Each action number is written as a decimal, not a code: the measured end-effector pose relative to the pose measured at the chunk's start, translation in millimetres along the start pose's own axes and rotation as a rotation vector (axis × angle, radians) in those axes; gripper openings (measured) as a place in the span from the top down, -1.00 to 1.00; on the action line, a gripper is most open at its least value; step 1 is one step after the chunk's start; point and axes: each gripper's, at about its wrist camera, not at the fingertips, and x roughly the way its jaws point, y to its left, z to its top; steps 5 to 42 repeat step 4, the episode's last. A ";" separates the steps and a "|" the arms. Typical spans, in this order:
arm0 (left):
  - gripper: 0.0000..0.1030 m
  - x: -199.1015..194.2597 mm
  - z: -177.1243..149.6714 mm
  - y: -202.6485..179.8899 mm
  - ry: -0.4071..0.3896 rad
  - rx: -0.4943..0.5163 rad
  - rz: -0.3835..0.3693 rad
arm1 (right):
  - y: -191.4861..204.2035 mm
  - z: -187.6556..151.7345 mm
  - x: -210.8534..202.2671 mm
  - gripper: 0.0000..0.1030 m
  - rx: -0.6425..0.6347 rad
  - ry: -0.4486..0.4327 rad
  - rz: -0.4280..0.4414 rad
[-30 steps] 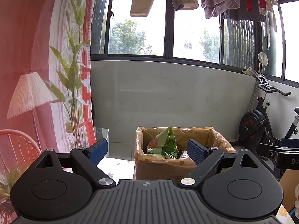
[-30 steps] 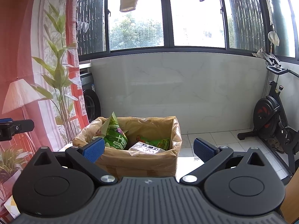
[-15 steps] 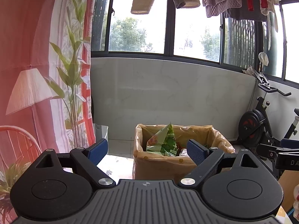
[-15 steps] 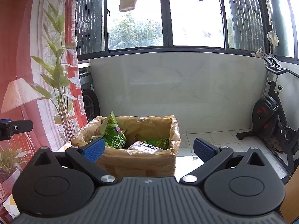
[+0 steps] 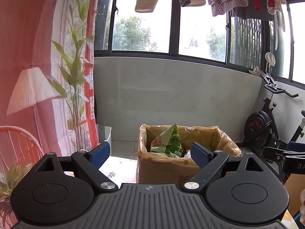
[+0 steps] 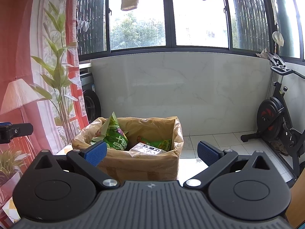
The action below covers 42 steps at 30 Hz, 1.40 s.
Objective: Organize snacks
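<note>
left gripper jaws wide, empty | right gripper jaws wide, empty | tall green crinkly foil snack bag upright at left end of plastic-lined brown cardboard box on table | likely light, soft, slippery, crushable | pinch top seam

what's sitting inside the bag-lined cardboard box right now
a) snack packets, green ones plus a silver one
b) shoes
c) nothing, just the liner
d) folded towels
a: the right wrist view shows the cardboard box holding a tall green packet, a flatter green packet and a silver packet lying inside its liner.
</note>
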 end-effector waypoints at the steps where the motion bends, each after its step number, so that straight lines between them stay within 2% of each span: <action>1: -0.80 -0.3 -0.3 -0.2 0.000 -0.001 0.001 | -1.1 -1.2 0.1 -1.00 0.000 0.001 -0.001; 42: -0.80 -0.6 -0.2 0.0 -0.003 -0.001 -0.001 | -2.7 -3.4 0.0 -1.00 0.000 0.001 -0.002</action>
